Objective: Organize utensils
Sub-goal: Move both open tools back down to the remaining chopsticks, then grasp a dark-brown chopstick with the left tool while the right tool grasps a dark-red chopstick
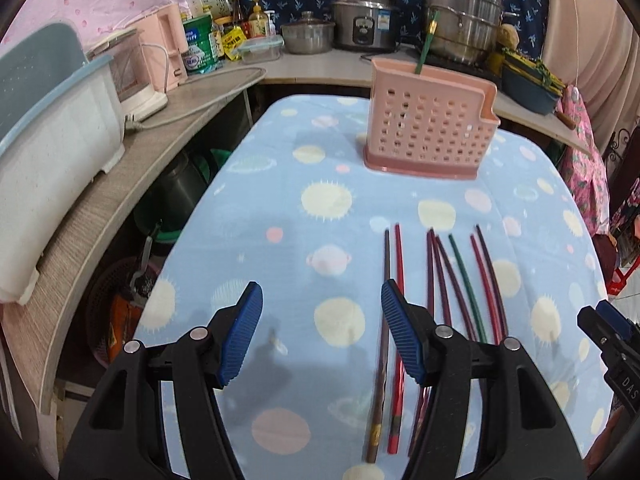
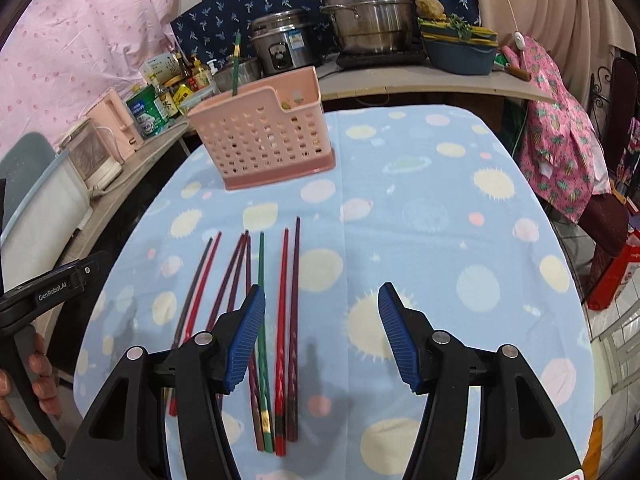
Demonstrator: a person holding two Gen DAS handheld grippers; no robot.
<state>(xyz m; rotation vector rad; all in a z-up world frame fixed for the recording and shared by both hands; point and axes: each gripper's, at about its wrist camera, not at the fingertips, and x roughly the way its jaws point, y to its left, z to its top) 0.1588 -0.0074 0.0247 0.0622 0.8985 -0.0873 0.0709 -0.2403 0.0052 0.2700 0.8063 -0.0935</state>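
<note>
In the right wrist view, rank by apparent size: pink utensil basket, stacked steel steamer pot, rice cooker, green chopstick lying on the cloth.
1. Basket, nearest of the three containers.
2. Steamer pot.
3. Rice cooker, partly hidden.
Green chopstick: longest on screen but thinnest; it lies closest to the camera, so I would not rank it.

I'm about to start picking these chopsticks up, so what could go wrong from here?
The loose chopsticks lie close together and some cross, so a claw may pinch two or knock neighbours askew. The pink holder looks light and stands on soft cloth; a hard drop could tip it. The green chopstick already standing inside may block an insertion.
</note>
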